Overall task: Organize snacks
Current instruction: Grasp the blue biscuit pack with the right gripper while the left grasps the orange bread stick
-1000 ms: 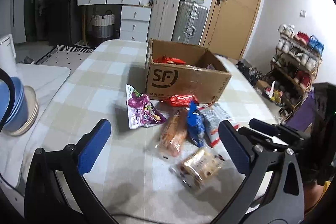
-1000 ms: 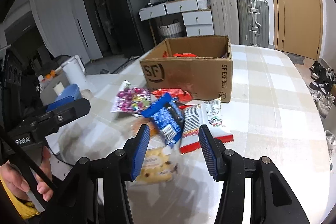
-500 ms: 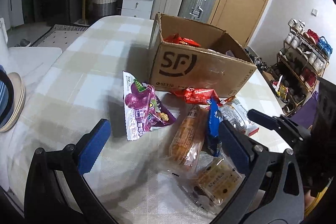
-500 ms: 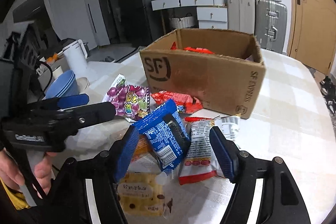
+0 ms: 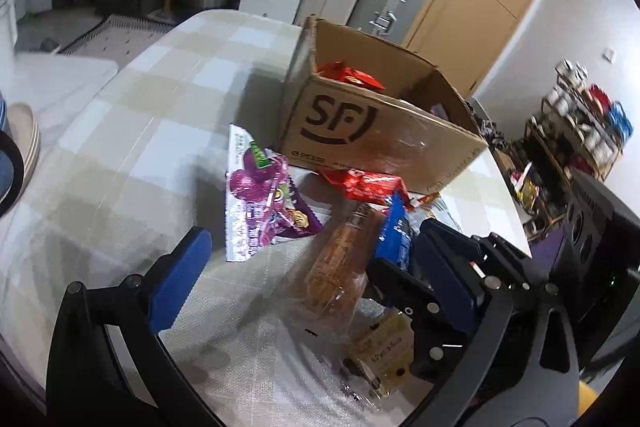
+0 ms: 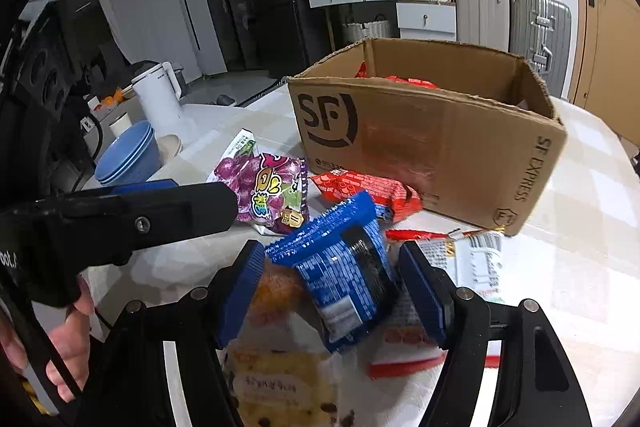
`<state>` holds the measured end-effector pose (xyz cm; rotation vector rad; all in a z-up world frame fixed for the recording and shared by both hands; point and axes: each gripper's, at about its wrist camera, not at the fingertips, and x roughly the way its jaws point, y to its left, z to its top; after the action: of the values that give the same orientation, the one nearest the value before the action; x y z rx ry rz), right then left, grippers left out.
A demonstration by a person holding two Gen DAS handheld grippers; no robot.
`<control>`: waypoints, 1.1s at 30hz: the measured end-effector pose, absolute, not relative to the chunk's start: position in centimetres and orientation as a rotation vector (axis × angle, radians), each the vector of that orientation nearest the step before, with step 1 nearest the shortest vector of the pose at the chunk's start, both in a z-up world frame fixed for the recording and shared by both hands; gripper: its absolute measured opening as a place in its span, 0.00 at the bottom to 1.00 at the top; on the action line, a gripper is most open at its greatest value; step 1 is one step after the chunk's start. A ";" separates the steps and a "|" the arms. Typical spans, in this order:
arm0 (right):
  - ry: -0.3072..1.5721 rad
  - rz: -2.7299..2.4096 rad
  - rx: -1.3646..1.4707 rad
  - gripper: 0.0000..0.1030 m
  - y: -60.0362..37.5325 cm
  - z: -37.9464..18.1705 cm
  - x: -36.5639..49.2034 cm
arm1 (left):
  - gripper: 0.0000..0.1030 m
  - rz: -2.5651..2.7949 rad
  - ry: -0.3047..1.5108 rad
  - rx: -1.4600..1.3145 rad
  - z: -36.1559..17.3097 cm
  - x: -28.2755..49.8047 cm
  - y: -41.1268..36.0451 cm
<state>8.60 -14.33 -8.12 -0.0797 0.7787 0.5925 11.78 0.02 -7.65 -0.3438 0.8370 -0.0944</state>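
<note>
An open SF cardboard box (image 5: 380, 131) (image 6: 420, 155) stands on the checked table with red packets (image 5: 348, 75) inside. In front of it lie a purple candy bag (image 5: 260, 203), a red packet (image 6: 360, 187), wrapped orange bread (image 5: 340, 267), a yellow cake pack (image 6: 280, 379) and a white-red packet (image 6: 460, 275). My right gripper (image 6: 332, 251) is open, and a blue cookie packet (image 6: 340, 267) stands tilted between its pads without being pressed. My left gripper (image 5: 312, 233) is open wide over the purple bag and bread, holding nothing.
Stacked blue bowls (image 6: 128, 155) and a white kettle (image 6: 158, 99) stand at the table's left. A hand (image 6: 68, 347) holds the left gripper. Suitcases, drawers and a door are behind the table; a shoe rack (image 5: 580, 131) stands to the right.
Both grippers moved forward and down towards the snack pile. The right jaws widened and now straddle the blue cookie packet. The left jaws stayed wide.
</note>
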 end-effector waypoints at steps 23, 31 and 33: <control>0.865 0.658 0.035 0.43 -15.7 -9.3 9.4 | 0.99 -0.033 0.899 -0.450 -9.7 12.3 3.6; 0.811 0.650 0.141 0.43 -18.5 -7.5 8.2 | 0.99 -0.037 0.880 -0.371 -9.8 11.9 2.3; 0.800 0.643 0.167 0.43 -19.1 -7.1 7.8 | 0.99 -0.059 0.873 -0.334 -9.6 11.7 1.3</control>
<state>7.76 -19.10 -7.06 0.1674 0.7997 0.6427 11.74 1.31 -9.58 -0.3341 0.8729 -0.0591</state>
